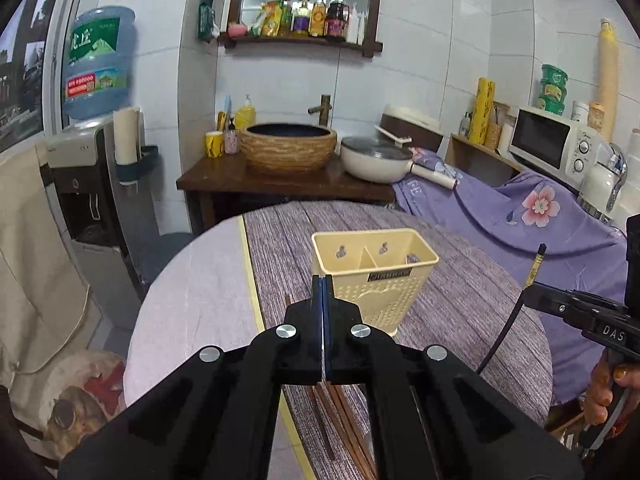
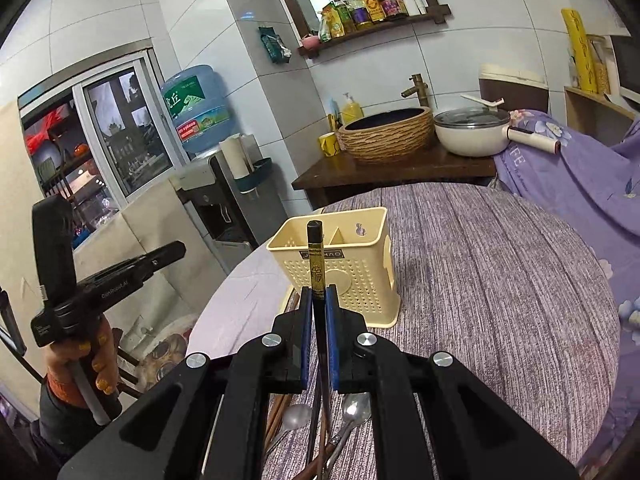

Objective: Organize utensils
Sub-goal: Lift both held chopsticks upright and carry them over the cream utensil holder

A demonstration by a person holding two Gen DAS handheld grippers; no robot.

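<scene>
A: Left gripper [image 1: 322, 280], black with blue pads, jaws pressed together, nothing between them, just in front of the cream perforated plastic utensil holder [image 1: 374, 270].

B: Right of the holder?

A: Right gripper [image 1: 530, 292] clamps a black gold-banded chopstick [image 1: 536, 264]. Brown wooden chopsticks [image 1: 344, 412] lie before the holder on the purple table [image 1: 460, 280].
</scene>
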